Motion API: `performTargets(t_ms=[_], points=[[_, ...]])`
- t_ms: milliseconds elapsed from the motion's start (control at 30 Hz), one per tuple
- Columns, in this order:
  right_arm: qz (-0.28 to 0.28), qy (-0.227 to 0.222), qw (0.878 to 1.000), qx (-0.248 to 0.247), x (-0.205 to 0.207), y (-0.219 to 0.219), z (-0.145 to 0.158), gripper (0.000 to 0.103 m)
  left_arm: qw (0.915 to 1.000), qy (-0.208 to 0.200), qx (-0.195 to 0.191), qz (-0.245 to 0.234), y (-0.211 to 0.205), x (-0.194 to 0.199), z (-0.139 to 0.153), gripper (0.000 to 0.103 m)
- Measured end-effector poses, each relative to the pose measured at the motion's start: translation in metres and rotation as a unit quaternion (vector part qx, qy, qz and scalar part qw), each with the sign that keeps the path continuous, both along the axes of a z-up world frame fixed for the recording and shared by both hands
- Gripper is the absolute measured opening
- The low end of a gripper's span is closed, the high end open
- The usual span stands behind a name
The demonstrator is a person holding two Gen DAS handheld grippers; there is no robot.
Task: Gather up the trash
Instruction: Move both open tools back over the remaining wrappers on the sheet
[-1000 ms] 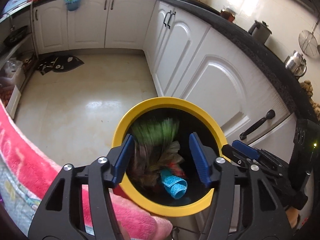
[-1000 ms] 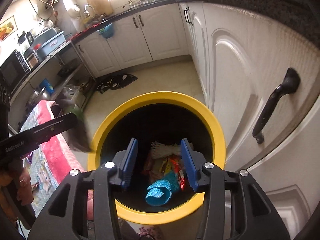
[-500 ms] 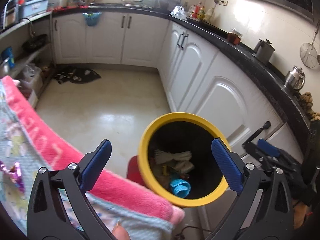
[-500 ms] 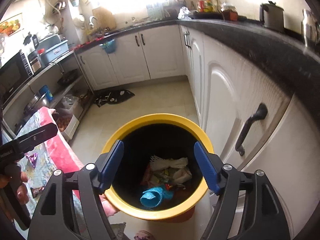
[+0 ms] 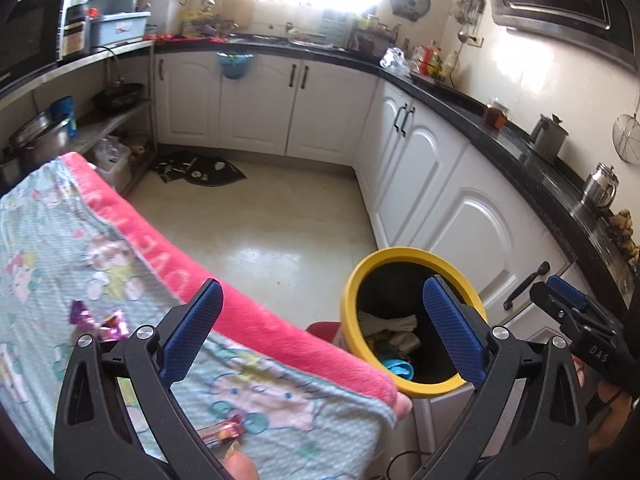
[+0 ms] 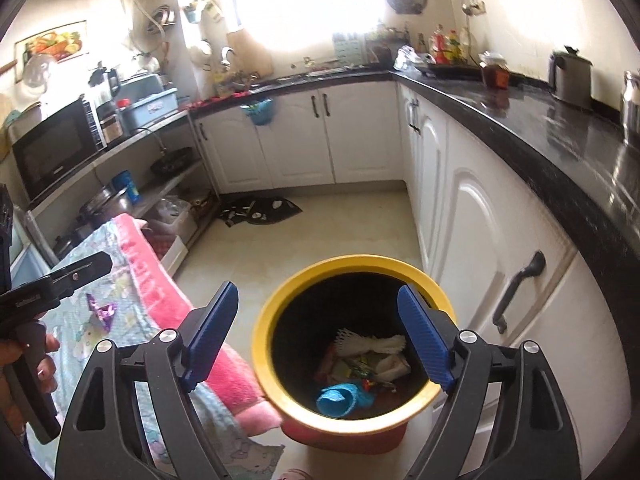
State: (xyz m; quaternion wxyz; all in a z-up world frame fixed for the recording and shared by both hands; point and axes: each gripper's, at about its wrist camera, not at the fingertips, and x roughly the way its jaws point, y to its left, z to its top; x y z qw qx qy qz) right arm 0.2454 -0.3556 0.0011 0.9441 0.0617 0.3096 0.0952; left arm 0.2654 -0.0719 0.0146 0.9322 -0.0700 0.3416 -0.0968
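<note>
**Two open grippers over bin and blanket**

Both grippers stand with jaws spread wide and nothing between them. The left gripper (image 5: 320, 336) hangs above the edge of a blanket (image 5: 80, 248) with a pink border, its right finger across the near rim of the bin (image 5: 400, 254). The right gripper (image 6: 318, 338) hovers more squarely over that bin (image 6: 352, 262), blue pads on either side of the opening.

From the right wrist you look straight down the bin: a yellow rim, dark inside, and trash at the bottom, with a rolled blue piece (image 6: 340, 398) nearest, white netting (image 6: 368, 344) behind it and mixed wrappers (image 6: 352, 368) between. The left wrist sees only a slice of that, the blue piece (image 5: 398, 370) and the netting (image 5: 386, 324).

What the left wrist shows best is the blanket top: a purple wrapper (image 5: 98, 322) lying on it near the left finger, and a pink wrapper (image 5: 220, 432) close to the bottom of the frame. The right wrist catches just the purple wrapper (image 6: 102, 310), beside the other gripper, whose handle sits in the person's hand (image 6: 24, 364).

The bin stands on the floor just beside a white cabinet (image 6: 480, 240) under a black counter (image 6: 560, 128). A dark mat (image 6: 260, 210) lies well away by the far cupboards.
</note>
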Motion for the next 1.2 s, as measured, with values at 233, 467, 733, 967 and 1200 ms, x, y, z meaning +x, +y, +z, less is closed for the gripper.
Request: performTargets(t_ms=[233, 467, 733, 967, 1200], points=[[0.043, -0.018, 0.999, 0.000, -0.015, 0.032, 0.015, 0.080, 0.9993, -0.023, 0.012, 0.028, 0.032, -0.026, 0.010, 0.092], [0.090, -0.020, 0.996, 0.003, -0.028, 0.068, 0.023, 0.081, 0.9979, -0.034, 0.010, 0.053, 0.065, -0.046, 0.017, 0.092], [0.150, -0.020, 0.988, -0.023, -0.042, 0.122, 0.027, 0.081, 0.9947, -0.041, -0.009, 0.094, 0.110, -0.064, 0.016, 0.092], [0.203, -0.023, 0.978, -0.035, -0.050, 0.169, 0.026, 0.081, 0.9914, -0.037, -0.005, 0.126, 0.146, -0.078, 0.012, 0.092], [0.258, -0.010, 0.965, -0.046, -0.054, 0.207, 0.018, 0.082, 0.9874, -0.018, -0.006, 0.157, 0.177, -0.088, -0.001, 0.092]])
